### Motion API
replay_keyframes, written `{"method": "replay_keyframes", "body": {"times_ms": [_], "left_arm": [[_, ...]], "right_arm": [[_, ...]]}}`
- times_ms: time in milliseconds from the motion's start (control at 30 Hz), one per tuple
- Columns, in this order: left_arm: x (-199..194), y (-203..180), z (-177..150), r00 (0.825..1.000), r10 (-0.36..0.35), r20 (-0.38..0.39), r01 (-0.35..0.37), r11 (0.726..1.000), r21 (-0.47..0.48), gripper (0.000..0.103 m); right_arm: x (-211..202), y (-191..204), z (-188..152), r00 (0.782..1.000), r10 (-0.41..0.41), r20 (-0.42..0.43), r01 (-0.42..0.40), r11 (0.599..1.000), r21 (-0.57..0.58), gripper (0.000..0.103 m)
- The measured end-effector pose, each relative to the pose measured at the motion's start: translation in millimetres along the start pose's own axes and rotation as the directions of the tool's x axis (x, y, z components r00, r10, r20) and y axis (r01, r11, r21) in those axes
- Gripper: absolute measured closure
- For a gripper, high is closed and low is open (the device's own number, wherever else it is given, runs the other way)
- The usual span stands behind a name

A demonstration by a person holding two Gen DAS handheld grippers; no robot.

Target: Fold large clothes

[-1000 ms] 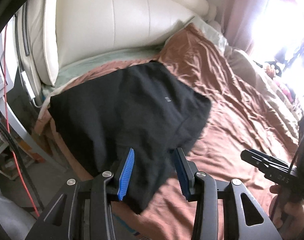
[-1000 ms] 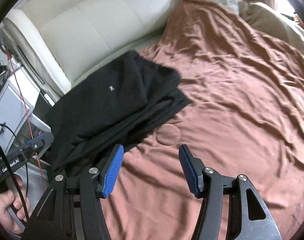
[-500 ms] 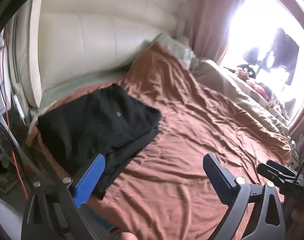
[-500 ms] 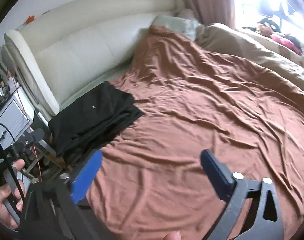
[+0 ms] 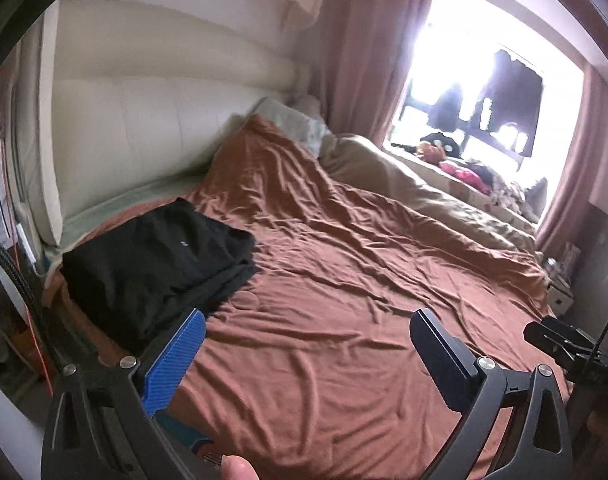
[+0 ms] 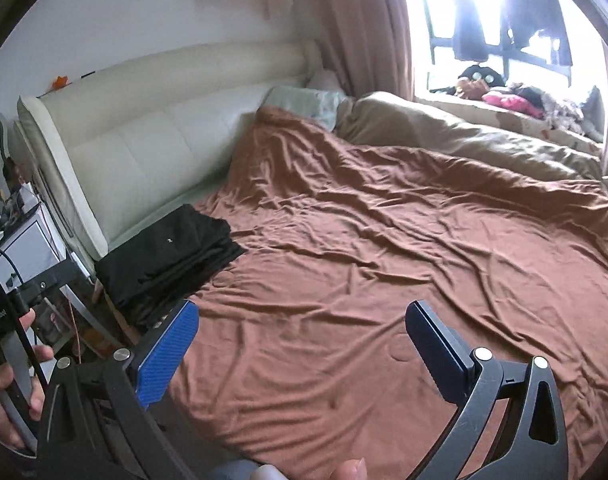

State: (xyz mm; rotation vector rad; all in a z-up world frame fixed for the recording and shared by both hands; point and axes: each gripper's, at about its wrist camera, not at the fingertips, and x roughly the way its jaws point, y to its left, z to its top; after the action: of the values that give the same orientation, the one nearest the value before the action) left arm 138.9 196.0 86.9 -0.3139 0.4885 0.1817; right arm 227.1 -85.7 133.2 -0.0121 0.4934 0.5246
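A: Left gripper (image 5: 307, 354) spread wide over the rumpled brown bedspread (image 5: 343, 300), nothing between the pads. Right gripper (image 6: 302, 344) just as wide, empty too.

B: Folded black garment (image 5: 156, 256) lying at the bed's left corner, near the cream headboard (image 5: 152, 132). Bright window (image 5: 483, 92) beyond.

open brown bedspread (image 5: 343, 320), folded black garment (image 5: 156, 264) left

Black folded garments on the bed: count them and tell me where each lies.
1. The black folded garment lies on the brown bedspread at the bed's corner beside the cream headboard. Its layers could hide another piece.
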Motion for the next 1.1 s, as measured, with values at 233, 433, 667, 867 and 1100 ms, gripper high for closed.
{"method": "replay_keyframes", "body": {"times_ms": [233, 433, 667, 867, 1100], "left_arm": [[-27, -45, -21, 0.998, -0.067, 0.007, 0.067, 0.994, 0.084, 0.0], [-50, -79, -48, 0.993, -0.116, 0.025, 0.111, 0.985, 0.135, 0.0], [-72, -105, -72, 0.988, -0.147, 0.05, 0.136, 0.975, 0.177, 0.0], [-91, -119, -88, 0.984, -0.159, 0.085, 0.14, 0.97, 0.197, 0.0], [-100, -129, -113, 0.978, -0.161, 0.134, 0.127, 0.965, 0.231, 0.0]], "right_arm": [[-57, -20, -30, 0.998, -0.048, 0.038, 0.047, 0.999, 0.021, 0.0], [-94, -28, -59, 0.992, -0.108, 0.059, 0.106, 0.993, 0.044, 0.0], [-132, -25, -85, 0.988, -0.133, 0.082, 0.129, 0.99, 0.059, 0.0], [-160, -26, -111, 0.979, -0.163, 0.122, 0.156, 0.986, 0.061, 0.0], [-163, -25, -143, 0.966, -0.214, 0.143, 0.21, 0.977, 0.042, 0.0]]}}
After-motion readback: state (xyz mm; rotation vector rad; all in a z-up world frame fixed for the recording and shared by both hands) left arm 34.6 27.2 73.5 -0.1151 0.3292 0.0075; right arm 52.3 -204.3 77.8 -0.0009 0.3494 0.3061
